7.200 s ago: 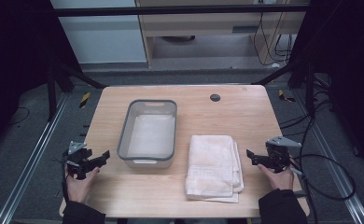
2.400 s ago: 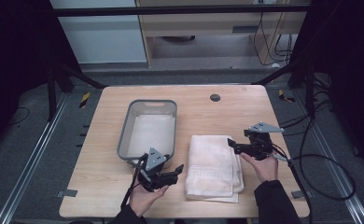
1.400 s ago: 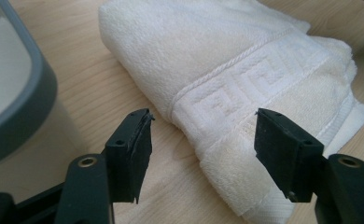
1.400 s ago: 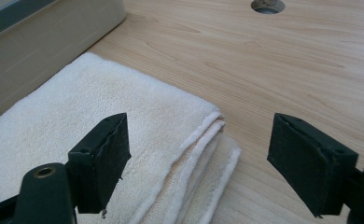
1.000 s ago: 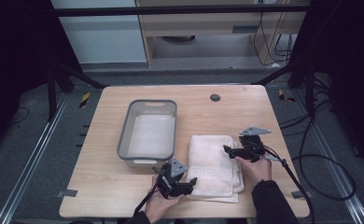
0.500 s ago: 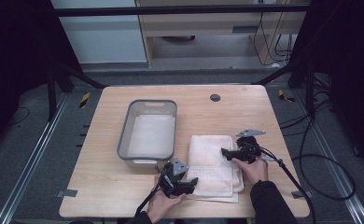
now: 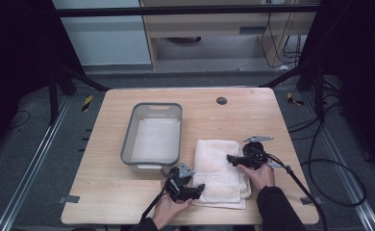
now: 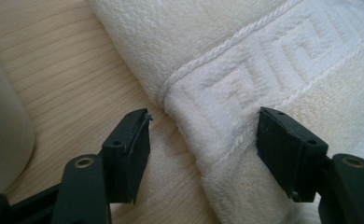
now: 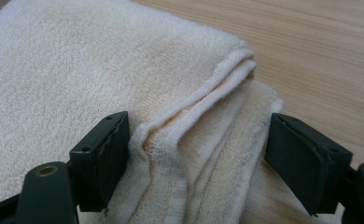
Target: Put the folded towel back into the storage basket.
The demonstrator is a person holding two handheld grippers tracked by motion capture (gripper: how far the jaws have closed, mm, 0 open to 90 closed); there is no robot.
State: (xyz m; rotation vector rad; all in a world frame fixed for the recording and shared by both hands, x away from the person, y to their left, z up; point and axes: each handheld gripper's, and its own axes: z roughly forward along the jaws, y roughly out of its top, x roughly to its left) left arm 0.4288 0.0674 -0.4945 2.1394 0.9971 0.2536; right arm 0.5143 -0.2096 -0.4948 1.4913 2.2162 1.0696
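Observation:
A folded cream towel (image 7: 219,163) lies on the wooden table (image 7: 104,192), right of a grey tray. My left gripper (image 7: 198,188) is at the towel's near left corner. In the left gripper view it (image 8: 203,135) stands open, one jaw over bare wood and the other over the patterned towel (image 8: 264,46) border. My right gripper (image 7: 230,158) lies at the towel's right edge. In the right gripper view its jaws (image 9: 196,140) straddle the stacked folds of the towel (image 9: 54,60). They have just been closing a little and still stand apart around the folds.
The grey tray (image 7: 128,139) with a pale lining stands at the table's middle left, close to my left gripper. A round dark grommet (image 7: 221,100) sits near the far edge. Cables trail from both grippers off the near side.
Both hands came in from the table's sides to the towel. Over the last second the left gripper edged to the near left corner, and the right settled over the right edge folds.

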